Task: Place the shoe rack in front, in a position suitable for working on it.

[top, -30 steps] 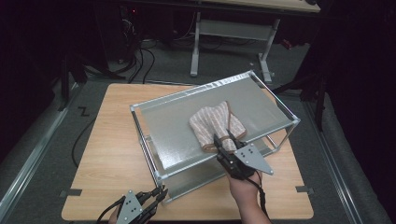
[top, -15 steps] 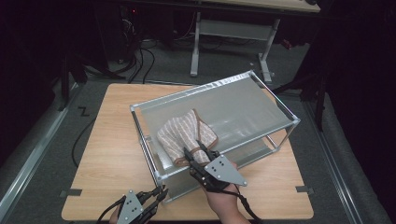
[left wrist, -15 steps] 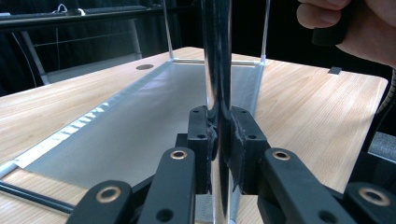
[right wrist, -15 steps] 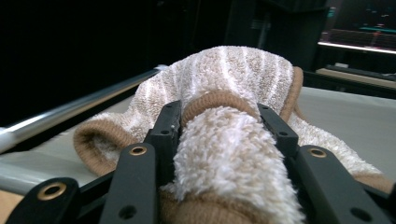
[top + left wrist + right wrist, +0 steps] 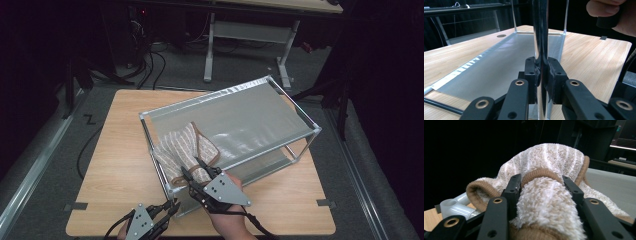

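Wooden table [image 5: 120, 165] with a metal-framed rack [image 5: 295, 112] set on it, grey mesh shelf [image 5: 250, 120] stretched across the top; striped beige towel [image 5: 187, 150] lies bunched on the shelf at the rack's near-left corner, roughly 7 o'clock of the shelf, part of it draped over the frame edge; brown trim visible along the towel's border.

Right gripper [image 5: 194, 172] comes in from 6 o'clock, jaws clamped on a thick fold of the towel; right gripper view confirms it: both black jaws press the fluffy fold from either side, brown hem wrapped over the top, rest of the towel [image 5: 549, 157] heaped just behind at 12 o'clock; white plastic corner joint [image 5: 454, 207] of the frame at 8 o'clock in that view.

Left gripper [image 5: 167, 207] sits low at 7 o'clock of the table, just beside the rack's near corner; left gripper view shows the jaws closed tight on the rack's upright chrome post [image 5: 541, 37], post running straight up between the pads; grey shelf [image 5: 499, 65] stretching away toward 11 o'clock; the person's other hand [image 5: 614, 12] at 1 o'clock.
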`<state>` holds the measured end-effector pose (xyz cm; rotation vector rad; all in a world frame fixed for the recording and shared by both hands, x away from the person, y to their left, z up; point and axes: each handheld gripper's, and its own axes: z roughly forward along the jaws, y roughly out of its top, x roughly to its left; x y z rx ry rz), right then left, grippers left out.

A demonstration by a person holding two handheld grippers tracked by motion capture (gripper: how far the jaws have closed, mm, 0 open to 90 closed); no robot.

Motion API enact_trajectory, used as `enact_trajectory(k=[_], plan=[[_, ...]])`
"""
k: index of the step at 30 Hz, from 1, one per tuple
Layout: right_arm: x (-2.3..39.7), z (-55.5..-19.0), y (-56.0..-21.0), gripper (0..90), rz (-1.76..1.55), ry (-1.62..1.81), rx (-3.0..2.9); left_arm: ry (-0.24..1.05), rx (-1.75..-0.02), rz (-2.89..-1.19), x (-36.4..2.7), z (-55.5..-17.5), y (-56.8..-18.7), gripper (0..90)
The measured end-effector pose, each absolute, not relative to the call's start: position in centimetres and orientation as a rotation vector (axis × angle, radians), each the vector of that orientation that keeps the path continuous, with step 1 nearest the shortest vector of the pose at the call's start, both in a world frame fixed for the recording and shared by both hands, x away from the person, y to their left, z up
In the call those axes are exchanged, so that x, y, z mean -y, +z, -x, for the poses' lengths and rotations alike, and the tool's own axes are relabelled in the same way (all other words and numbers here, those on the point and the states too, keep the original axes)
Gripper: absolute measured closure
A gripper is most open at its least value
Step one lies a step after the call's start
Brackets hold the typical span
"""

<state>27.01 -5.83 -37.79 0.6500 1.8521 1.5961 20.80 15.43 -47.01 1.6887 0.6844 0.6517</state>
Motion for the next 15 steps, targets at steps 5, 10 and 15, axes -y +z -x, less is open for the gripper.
enact_trajectory(k=[5, 10, 15], plan=[[5.83, -27.02, -37.83, 57.2, -0.650, 1.597, -1.850, 0.656, -0.688, -1.688, -15.36, -20.78, -47.02, 79.3], [5.80, -26.95, -37.90, 57.0, -0.646, 1.586, -1.840, 0.657, -0.689, -1.688, -15.35, -20.78, -47.03, 79.3], [5.86, -27.02, -37.97, 56.1, -0.635, 1.585, -1.831, 0.659, -0.688, -1.689, -15.37, -20.74, -47.02, 79.3]])
